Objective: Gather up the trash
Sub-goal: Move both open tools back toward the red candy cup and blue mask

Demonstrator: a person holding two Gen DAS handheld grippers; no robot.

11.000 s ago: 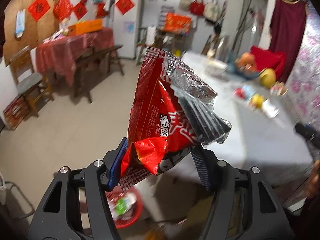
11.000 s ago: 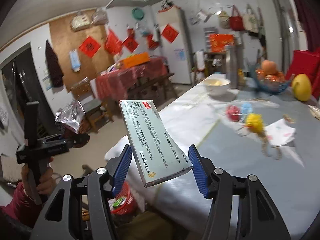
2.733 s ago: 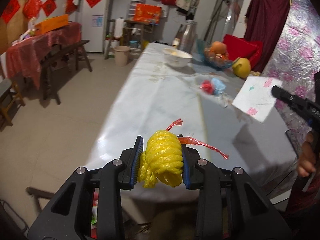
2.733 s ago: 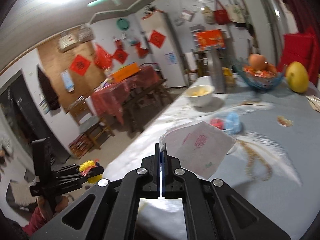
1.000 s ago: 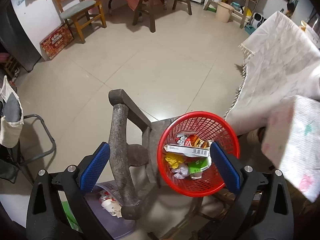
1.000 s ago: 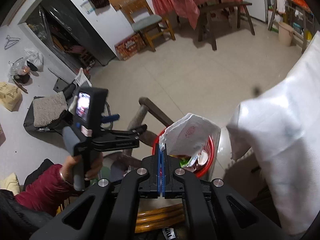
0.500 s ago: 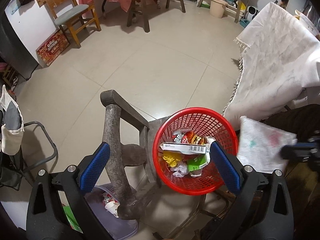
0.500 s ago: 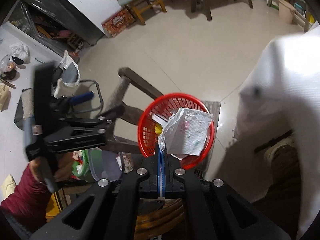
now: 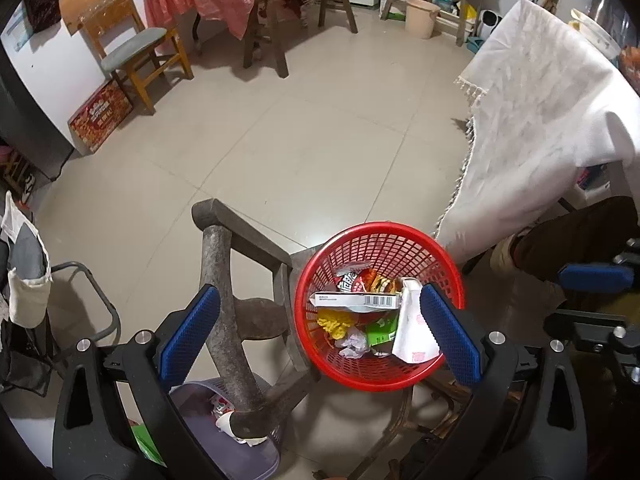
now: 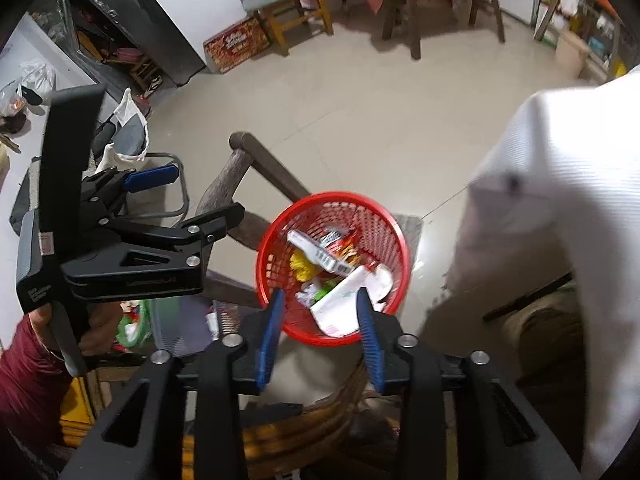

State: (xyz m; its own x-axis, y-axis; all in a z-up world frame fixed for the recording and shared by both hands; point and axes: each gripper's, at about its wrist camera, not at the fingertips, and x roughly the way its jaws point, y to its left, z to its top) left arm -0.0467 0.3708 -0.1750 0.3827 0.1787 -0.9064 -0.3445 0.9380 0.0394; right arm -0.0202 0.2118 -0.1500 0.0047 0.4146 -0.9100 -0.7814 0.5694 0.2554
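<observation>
Trash fills a red mesh basket [image 9: 378, 306] that sits on the seat of a dark wooden chair [image 9: 224, 280], seen from above through two wrist cameras. Inside the basket lie a long white box with a barcode [image 9: 356, 300], a red snack wrapper [image 9: 348, 278], a yellow net bundle [image 9: 334, 322], a green packet [image 9: 380, 330], crumpled paper, and a white paper napkin with small pink prints [image 9: 412, 330] leaning against the basket's right inner wall. The left gripper [image 9: 320, 330] hangs above the chair with its blue pads spread wide and nothing between them. The right gripper [image 10: 318, 332] is directly over the basket's near rim; its jaws have just been opening and now stand apart, the napkin [image 10: 340, 308] showing in the gap between them, down in the basket, with no pad pressing on it. A hand [image 10: 96, 326] in a dark red sleeve holds the left gripper's handle at the left of the right wrist view. A white cloth [image 9: 536, 120] drapes over the desk to the right of the basket, its fringed edge hanging toward the tiled floor [image 9: 300, 140]. A second, purple basket [image 9: 240, 448] stands on the floor beneath the chair.
</observation>
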